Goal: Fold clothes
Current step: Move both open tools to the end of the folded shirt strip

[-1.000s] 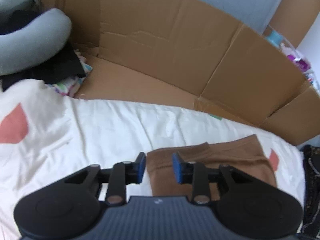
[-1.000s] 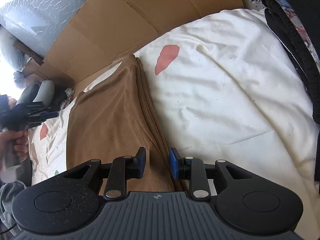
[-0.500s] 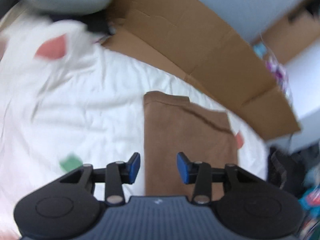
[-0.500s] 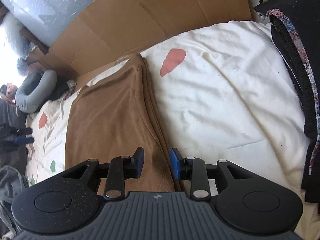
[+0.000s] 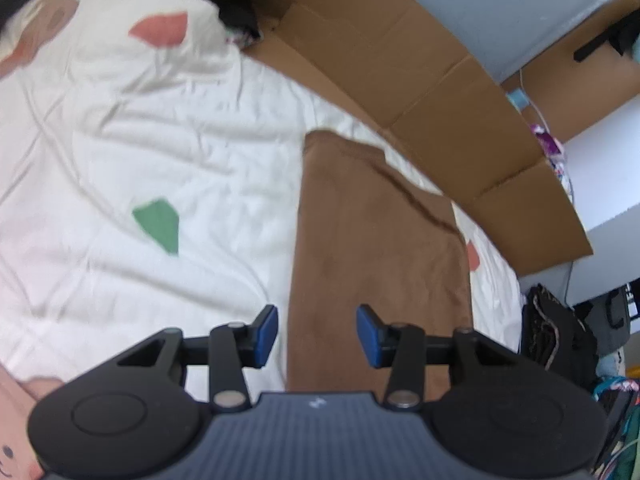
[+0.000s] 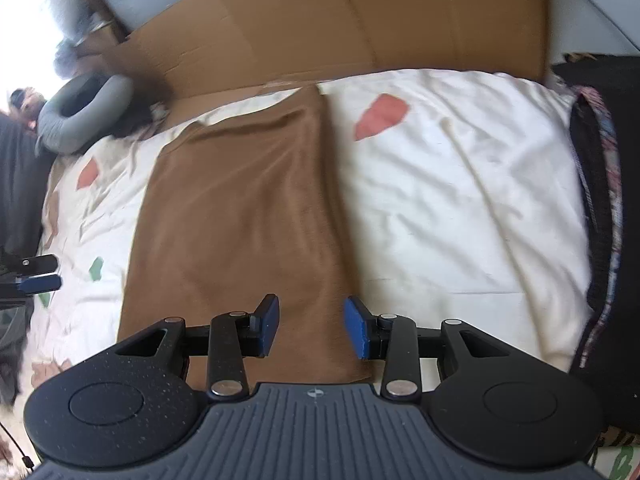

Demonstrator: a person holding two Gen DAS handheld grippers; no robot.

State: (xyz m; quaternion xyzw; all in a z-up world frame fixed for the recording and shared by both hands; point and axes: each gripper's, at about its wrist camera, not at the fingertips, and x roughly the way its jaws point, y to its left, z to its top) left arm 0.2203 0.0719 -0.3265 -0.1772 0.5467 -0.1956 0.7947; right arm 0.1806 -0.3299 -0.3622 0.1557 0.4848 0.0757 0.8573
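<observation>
A brown garment [image 5: 372, 248] [image 6: 244, 216] lies folded into a long strip on a white bedsheet [image 5: 140, 152] [image 6: 460, 200] with red and green patches. My left gripper [image 5: 316, 334] hovers over the garment's near left edge; its jaws are opening and hold nothing. My right gripper [image 6: 310, 326] hangs above the garment's near right part, its jaws also opening, with no cloth pinched between the blue pads. The left gripper's fingertips [image 6: 40, 282] show at the left edge of the right wrist view.
A cardboard wall [image 5: 420, 92] [image 6: 340, 28] lines the far side of the bed. A grey neck pillow [image 6: 84, 112] lies at the far left corner. Dark clothes [image 6: 608, 208] are piled along the bed's right side, seen also as a dark heap [image 5: 560, 340].
Both grippers have opened wider. The left one swept along the bed to the garment's near end and rolled. The right one rose slightly and rolled, letting the garment lie flat.
</observation>
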